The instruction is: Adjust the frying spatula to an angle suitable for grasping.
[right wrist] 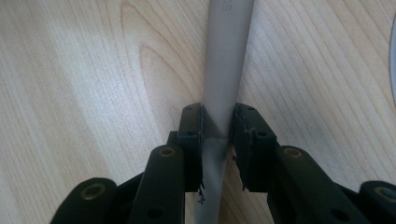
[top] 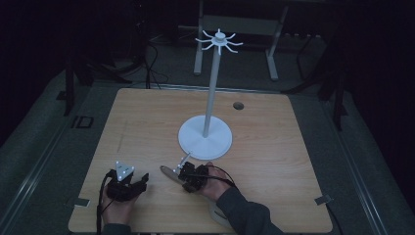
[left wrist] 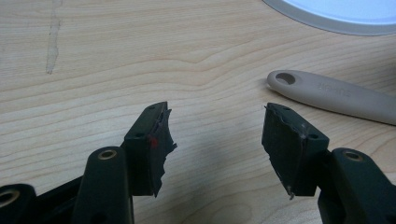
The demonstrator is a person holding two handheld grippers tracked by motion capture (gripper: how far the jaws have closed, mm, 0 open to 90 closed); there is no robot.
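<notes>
A utensil with a long beige handle (top: 167, 171) lies on the wooden table (top: 274, 147), just in front of the white stand's round base (top: 204, 139). My right gripper (top: 188, 177) is shut on that handle (right wrist: 229, 56), with both jaws pressed against its sides (right wrist: 218, 116). The handle's end with its hanging hole (left wrist: 327, 93) points toward my left gripper (top: 138, 183). That gripper (left wrist: 215, 116) stands open over bare wood, a short way from the handle's end, holding nothing. The stand's thin pole rises to a ring of hooks (top: 219, 41). The utensil's head is hidden.
The stand's base rim (left wrist: 336, 16) lies beyond the handle and also shows at the right edge (right wrist: 393, 60). A small round hole (top: 238, 105) sits at the table's back right. A pale ring-shaped object (top: 215, 216) lies by the right forearm near the front edge.
</notes>
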